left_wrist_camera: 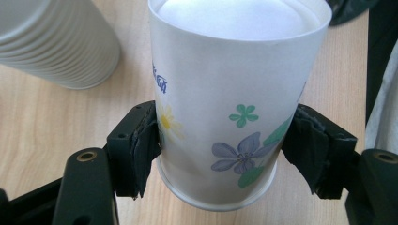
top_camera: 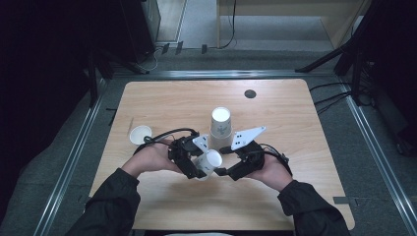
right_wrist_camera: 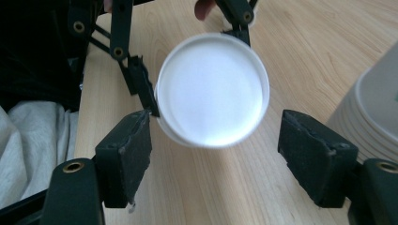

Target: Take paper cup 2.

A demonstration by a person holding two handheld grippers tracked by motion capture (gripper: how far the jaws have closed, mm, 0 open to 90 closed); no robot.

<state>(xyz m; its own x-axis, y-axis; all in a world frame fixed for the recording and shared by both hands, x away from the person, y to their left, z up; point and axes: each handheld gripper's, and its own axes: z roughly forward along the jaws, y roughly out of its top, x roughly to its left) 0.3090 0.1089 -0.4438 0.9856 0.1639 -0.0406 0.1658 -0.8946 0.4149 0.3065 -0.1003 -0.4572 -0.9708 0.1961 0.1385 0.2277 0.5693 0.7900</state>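
Flowered cup passed between two grippers, near the middle of the table

The left gripper (top_camera: 195, 166) pinches the flowered paper cup (top_camera: 208, 162) by its sides, lying on its side just above the table (top_camera: 275, 206); too tight and the thin wall could buckle. The right gripper (top_camera: 227, 160) stands half open around the cup's base, gripping nothing; a crooked close could knock it free. The cup's mouth is hidden, the cup stack (top_camera: 220, 122) cropped close up.

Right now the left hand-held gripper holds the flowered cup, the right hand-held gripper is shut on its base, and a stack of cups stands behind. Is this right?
Not quite. The right hand-held gripper is not shut on the base: in the right gripper view its jaws stand open, apart from the flowered cup. The left hand-held gripper does hold it, and the stack stands behind.
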